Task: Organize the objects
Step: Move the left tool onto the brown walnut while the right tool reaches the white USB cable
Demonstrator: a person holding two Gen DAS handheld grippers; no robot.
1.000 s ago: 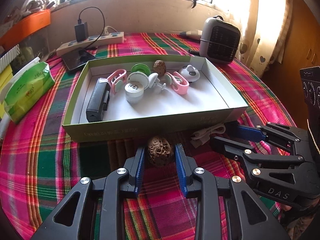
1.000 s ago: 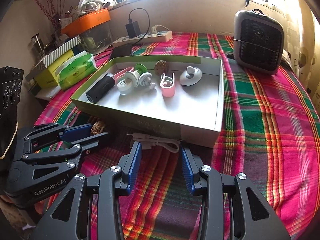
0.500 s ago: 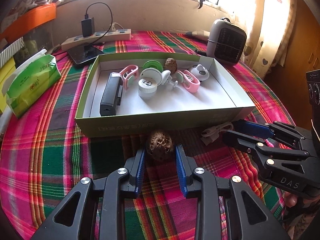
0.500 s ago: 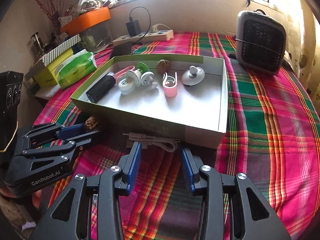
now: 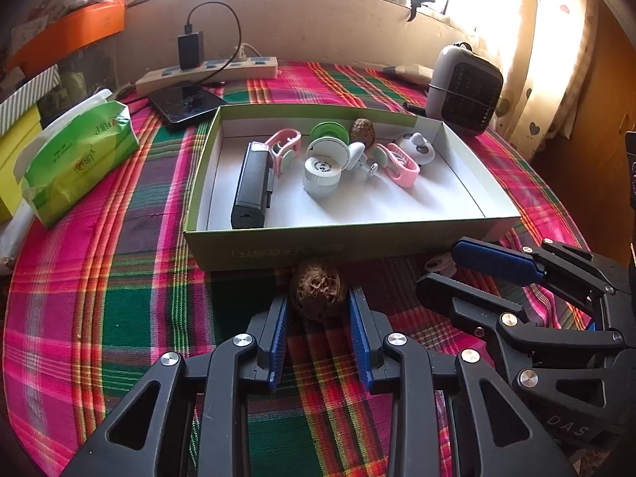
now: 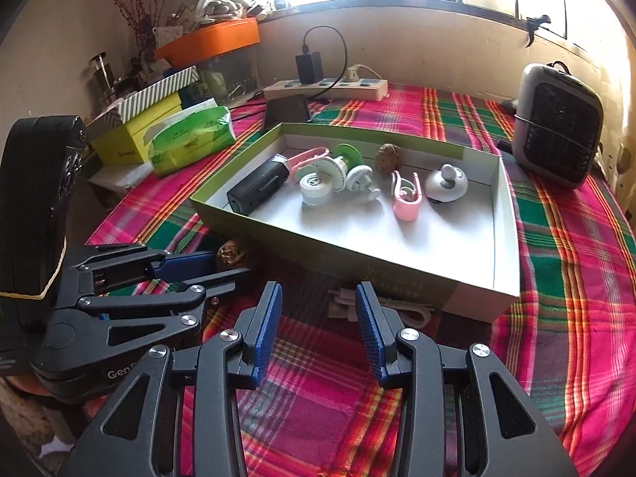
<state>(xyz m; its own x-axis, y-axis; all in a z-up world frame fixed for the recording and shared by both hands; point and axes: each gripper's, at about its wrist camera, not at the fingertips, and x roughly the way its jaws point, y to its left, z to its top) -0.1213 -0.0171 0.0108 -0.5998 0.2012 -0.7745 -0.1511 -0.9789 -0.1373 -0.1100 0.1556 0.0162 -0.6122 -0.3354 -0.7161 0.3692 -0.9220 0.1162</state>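
Note:
A brown walnut (image 5: pixel 315 292) lies on the plaid cloth just in front of the green box (image 5: pixel 278 246). My left gripper (image 5: pixel 318 310) is open with the walnut between its fingertips, apart from both pads; it also shows in the right wrist view (image 6: pixel 222 266). A white coiled cable (image 6: pixel 413 312) lies against the box's front wall. My right gripper (image 6: pixel 318 298) is open and empty just short of the cable. The box (image 6: pixel 457 286) holds a black device (image 5: pixel 252 185), pink clips (image 5: pixel 399 163), a white jar (image 5: pixel 321 171), another walnut (image 5: pixel 361 131) and other small items.
A green tissue pack (image 5: pixel 79 155) lies left of the box. A power strip (image 5: pixel 206 73) and a phone (image 5: pixel 187 101) are behind it. A small grey heater (image 5: pixel 463 87) stands at the back right. Boxes and an orange tray (image 6: pixel 206 39) crowd the far left.
Both grippers have risen and drawn back slightly, so the box appears farther and more from above. The walnut stays between the left fingers. Both grippers remain open.

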